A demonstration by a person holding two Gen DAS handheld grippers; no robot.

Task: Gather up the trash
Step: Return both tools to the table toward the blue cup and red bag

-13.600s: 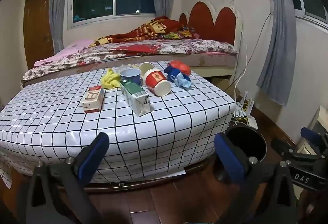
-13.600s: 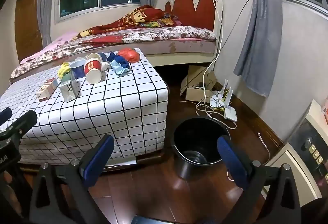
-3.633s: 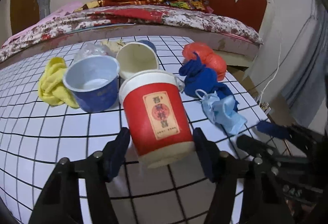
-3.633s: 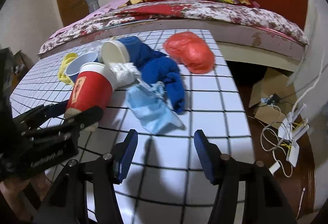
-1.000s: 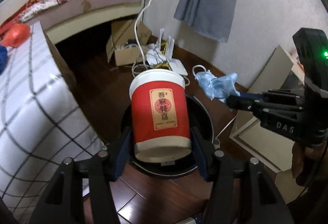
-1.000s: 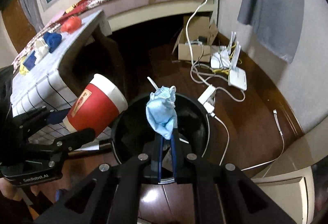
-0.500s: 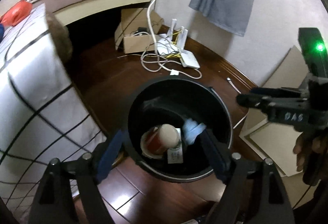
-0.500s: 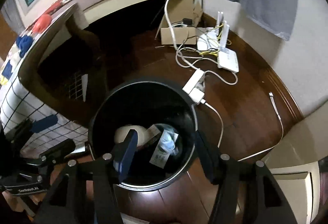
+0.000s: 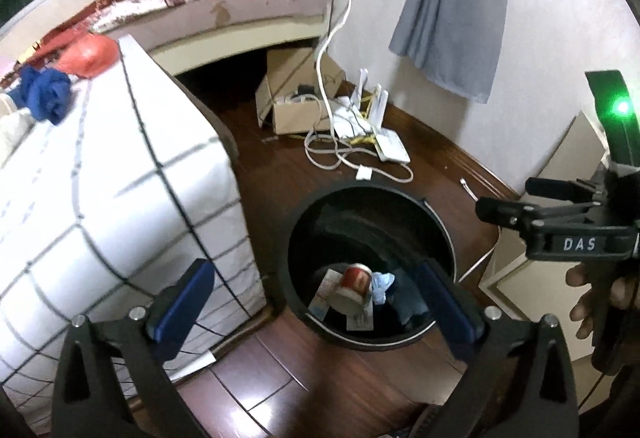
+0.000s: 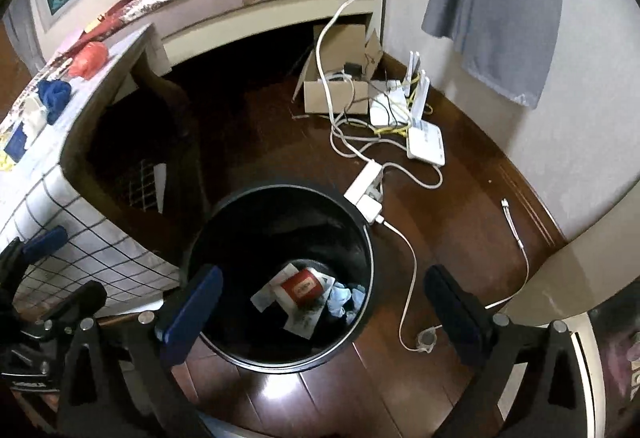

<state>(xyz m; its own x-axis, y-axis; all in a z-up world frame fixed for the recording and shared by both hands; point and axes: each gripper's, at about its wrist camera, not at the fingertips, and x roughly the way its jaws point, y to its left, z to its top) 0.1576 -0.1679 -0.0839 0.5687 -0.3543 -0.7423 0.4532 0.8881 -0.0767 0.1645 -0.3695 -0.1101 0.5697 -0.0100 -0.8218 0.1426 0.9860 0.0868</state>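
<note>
Since release, red cup [image 10: 301, 289] and mask [image 10: 340, 300] lay binned; your hand-held grippers [image 9: 316, 302] [image 10: 320, 300] stood apart, empty. Floor cables [image 10: 400, 173] risked snagging you.

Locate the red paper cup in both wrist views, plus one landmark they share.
Left wrist: the red paper cup lies on its side at the bottom of the black bin, lower centre, beside a blue mask.
Right wrist: the red paper cup lies on the bin floor, lower centre, atop white paper.
Shared landmark: the white router on the floor beyond the bin.
</note>
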